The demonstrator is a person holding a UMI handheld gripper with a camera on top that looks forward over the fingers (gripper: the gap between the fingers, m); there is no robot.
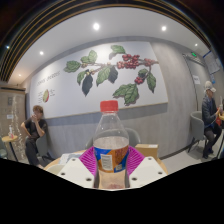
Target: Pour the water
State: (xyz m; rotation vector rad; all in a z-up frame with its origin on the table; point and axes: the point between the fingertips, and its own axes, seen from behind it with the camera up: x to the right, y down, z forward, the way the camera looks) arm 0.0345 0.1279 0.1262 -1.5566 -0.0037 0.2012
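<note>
The gripper (112, 168) holds a clear plastic bottle (111, 142) upright between its two fingers; the pink pads (91, 160) press against the bottle's lower body from either side, so the fingers are closed about as far as the bottle's width allows and pinch it; the white finger (72, 170) bodies flank it on both sides; the bottle has a red cap (110, 105) and a printed label (112, 156) round its middle, and it stands straight up, not tilted; behind the bottle a pale wooden table (148, 152) shows just beyond the fingers; farther off is a grey wall with a large mural (112, 68) of green leaves and red berries; a person (36, 130) sits at one side of the room and another person (211, 112) at the other; round ceiling lights (96, 27) glow overhead.
</note>
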